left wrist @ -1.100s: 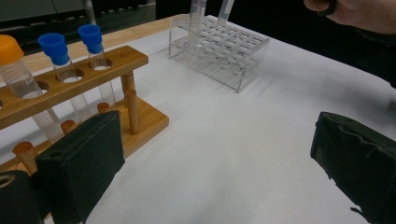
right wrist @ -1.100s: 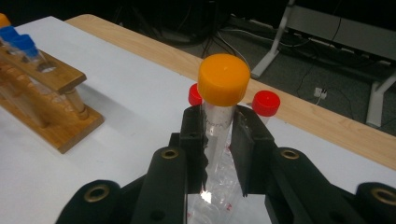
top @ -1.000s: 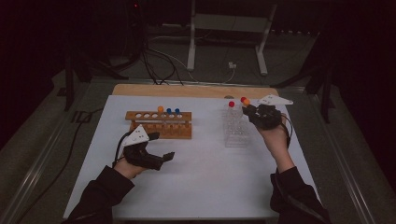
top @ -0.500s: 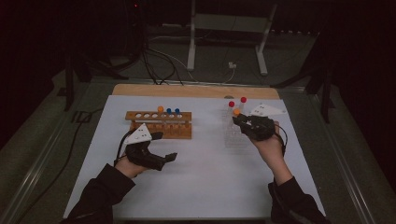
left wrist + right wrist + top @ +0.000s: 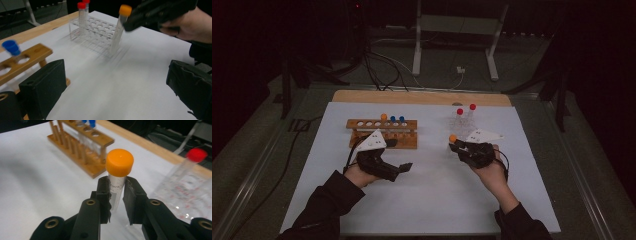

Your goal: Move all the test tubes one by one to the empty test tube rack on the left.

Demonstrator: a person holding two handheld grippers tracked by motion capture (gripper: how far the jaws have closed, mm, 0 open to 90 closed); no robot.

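Orange-capped tube (image 5: 117, 182) was pinched just below its cap by the right gripper (image 5: 117, 195), fingers (image 5: 103, 192) pressed on its clear wall; cap left free, probably so it could be lowered into a hole without the fingers fouling. Tube hung clear of the surface, between the clear rack (image 5: 463, 122) and the wooden rack (image 5: 382, 132), nearer the clear rack. Two red-capped tubes (image 5: 466, 111) stood in the clear rack. In the wooden rack, one orange-capped and two blue-capped tubes (image 5: 397, 120) stood, with empty holes to their left; judged destination for the held tube. Left gripper (image 5: 404, 167) hovered just in front of the wooden rack, fingers (image 5: 42, 90) spread, nothing between them; likely waiting to steady that rack.
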